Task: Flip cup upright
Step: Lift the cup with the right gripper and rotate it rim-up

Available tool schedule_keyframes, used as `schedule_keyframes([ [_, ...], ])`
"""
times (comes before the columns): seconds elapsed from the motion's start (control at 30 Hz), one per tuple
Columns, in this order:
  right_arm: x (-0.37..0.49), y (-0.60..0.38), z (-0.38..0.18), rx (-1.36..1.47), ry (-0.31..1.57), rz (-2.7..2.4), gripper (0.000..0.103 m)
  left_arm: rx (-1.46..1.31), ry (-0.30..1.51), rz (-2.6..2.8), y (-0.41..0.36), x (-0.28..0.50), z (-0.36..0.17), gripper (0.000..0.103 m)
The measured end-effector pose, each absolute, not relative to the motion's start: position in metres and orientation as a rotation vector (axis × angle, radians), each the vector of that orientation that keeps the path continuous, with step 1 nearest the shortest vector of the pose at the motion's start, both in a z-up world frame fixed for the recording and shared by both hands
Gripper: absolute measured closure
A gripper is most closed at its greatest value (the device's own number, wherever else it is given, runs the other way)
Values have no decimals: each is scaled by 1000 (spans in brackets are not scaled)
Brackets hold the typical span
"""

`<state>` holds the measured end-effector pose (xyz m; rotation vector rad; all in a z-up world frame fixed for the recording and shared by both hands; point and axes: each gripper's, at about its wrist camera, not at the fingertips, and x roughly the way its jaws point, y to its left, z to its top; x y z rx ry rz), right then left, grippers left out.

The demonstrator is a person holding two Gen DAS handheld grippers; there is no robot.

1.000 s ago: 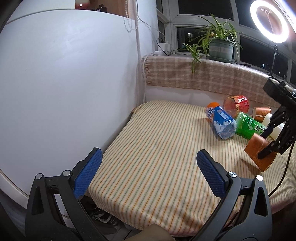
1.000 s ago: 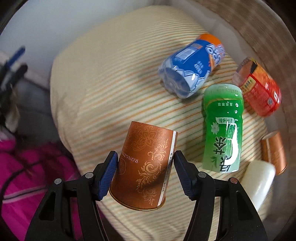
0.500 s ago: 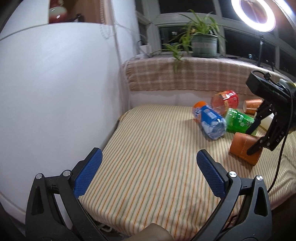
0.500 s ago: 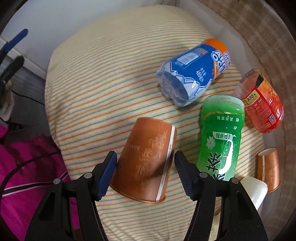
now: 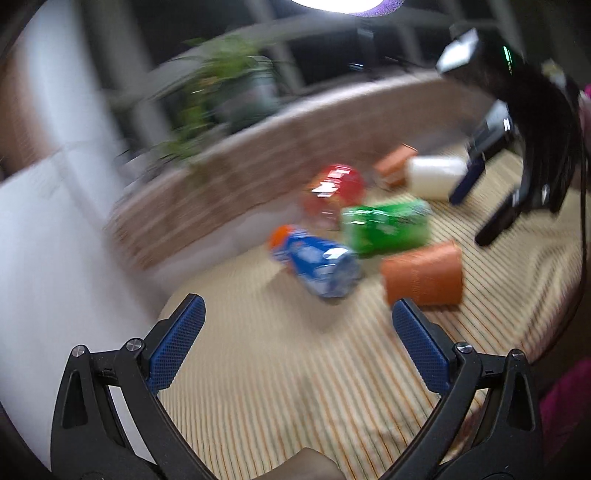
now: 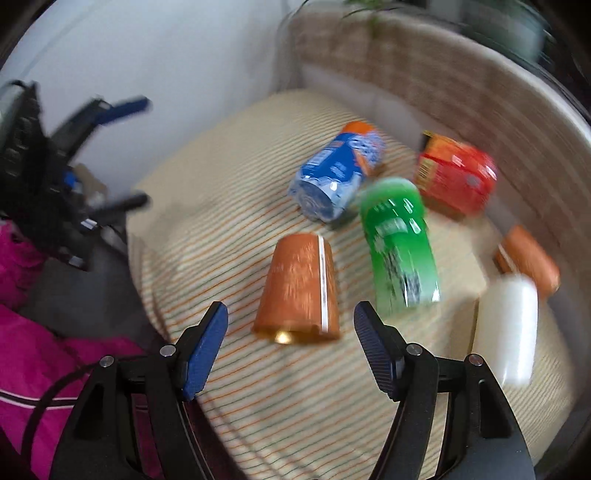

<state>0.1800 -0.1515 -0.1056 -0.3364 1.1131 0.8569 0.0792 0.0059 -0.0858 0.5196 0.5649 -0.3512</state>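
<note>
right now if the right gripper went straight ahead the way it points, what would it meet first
Most likely the orange paper cup lying on the striped cushion, centred ahead of the open right gripper. Motion blur leaves depth uncertain.

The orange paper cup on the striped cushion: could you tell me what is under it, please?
The orange paper cup rests on the striped cushion. Its interior is hidden, so anything inside cannot be seen.

Both views smear with motion blur; only each wrist's own fingers stay sharp. A ring light (image 5: pixel 325 3) glares white at the top of the left view, windows dark behind it. Fisheye bending curves the bed's (image 6: pixel 229 206) edges; corners fall black.
</note>
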Motion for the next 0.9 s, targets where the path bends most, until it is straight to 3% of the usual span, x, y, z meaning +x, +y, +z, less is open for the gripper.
schedule_keyframes([
  [0.27,124,-241,-118,1,1058,683,32,889,555,-655,-60,73,-112,0],
  [0.6,62,-295,-136,223,1044,510,32,1283,491,-852,-107,70,-149,0],
  [0.9,54,-319,-140,329,1033,455,32,1413,477,-924,-127,92,-171,4],
])
